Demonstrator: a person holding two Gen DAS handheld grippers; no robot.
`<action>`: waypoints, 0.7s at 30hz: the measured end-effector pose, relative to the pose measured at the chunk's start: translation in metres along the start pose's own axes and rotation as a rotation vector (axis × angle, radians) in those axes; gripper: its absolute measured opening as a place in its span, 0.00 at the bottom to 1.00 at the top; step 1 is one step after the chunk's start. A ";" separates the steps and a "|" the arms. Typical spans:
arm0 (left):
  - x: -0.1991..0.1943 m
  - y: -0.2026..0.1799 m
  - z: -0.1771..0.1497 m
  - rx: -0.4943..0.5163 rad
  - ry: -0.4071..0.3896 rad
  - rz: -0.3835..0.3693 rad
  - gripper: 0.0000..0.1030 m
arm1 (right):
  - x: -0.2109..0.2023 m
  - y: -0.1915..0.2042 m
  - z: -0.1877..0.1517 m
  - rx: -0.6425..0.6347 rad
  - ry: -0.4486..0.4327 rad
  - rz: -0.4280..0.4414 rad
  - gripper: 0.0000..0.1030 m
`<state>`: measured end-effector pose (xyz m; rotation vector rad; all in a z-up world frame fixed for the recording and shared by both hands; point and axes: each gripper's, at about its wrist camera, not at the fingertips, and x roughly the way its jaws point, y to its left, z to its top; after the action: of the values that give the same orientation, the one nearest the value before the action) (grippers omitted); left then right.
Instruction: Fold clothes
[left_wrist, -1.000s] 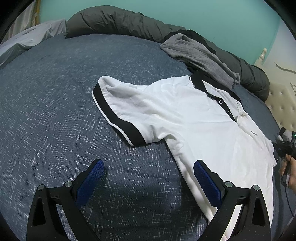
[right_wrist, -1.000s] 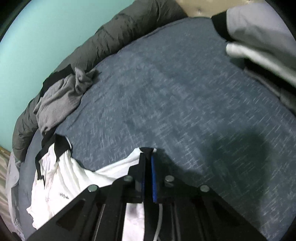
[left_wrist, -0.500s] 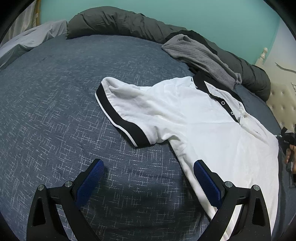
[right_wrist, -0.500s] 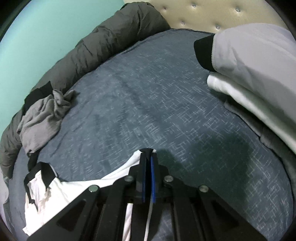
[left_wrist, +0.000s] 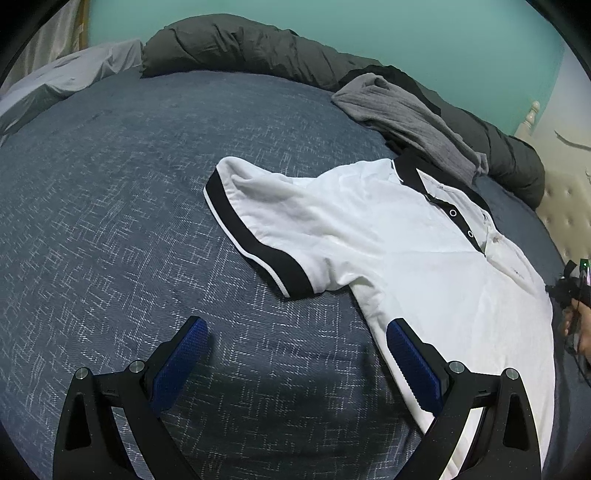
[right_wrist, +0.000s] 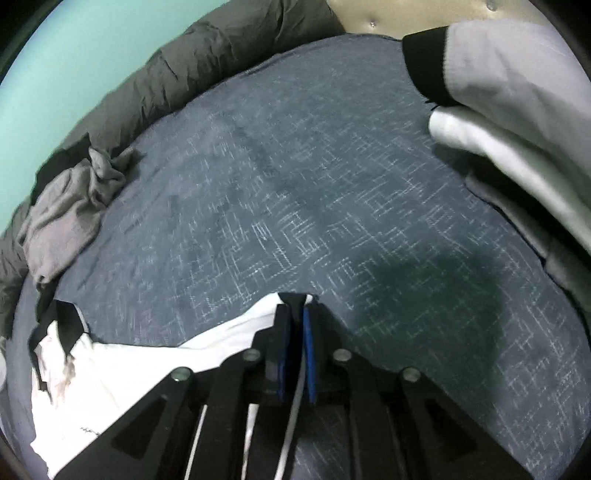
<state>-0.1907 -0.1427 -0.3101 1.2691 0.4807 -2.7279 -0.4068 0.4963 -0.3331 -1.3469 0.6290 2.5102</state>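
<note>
Ahead of the left gripper (left_wrist: 297, 356) and off to its left, the blue bedspread (left_wrist: 110, 221) lies bare, open passage up to the dark grey duvet roll (left_wrist: 240, 48) along the far edge. To its right the white polo shirt (left_wrist: 424, 266) covers the bed, one pad over its side edge. Beyond that a crumpled grey garment (left_wrist: 406, 114) blocks the far corner. Ahead of the right gripper (right_wrist: 297, 314) the bedspread is clear; a stack of folded clothes (right_wrist: 517, 110) (pale, dark-cuffed) crowds its right.
</note>
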 end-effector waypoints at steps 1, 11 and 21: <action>0.000 0.000 0.000 0.000 0.001 -0.001 0.97 | -0.003 -0.003 -0.001 0.013 0.002 -0.007 0.19; -0.003 -0.003 0.000 -0.005 -0.006 -0.016 0.97 | -0.078 -0.001 -0.027 0.008 -0.164 0.057 0.46; -0.010 0.004 0.001 -0.047 -0.017 -0.033 0.97 | -0.122 0.046 -0.143 -0.005 -0.113 0.297 0.47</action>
<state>-0.1844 -0.1468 -0.3028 1.2373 0.5655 -2.7349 -0.2519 0.3892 -0.2891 -1.1776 0.8548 2.7958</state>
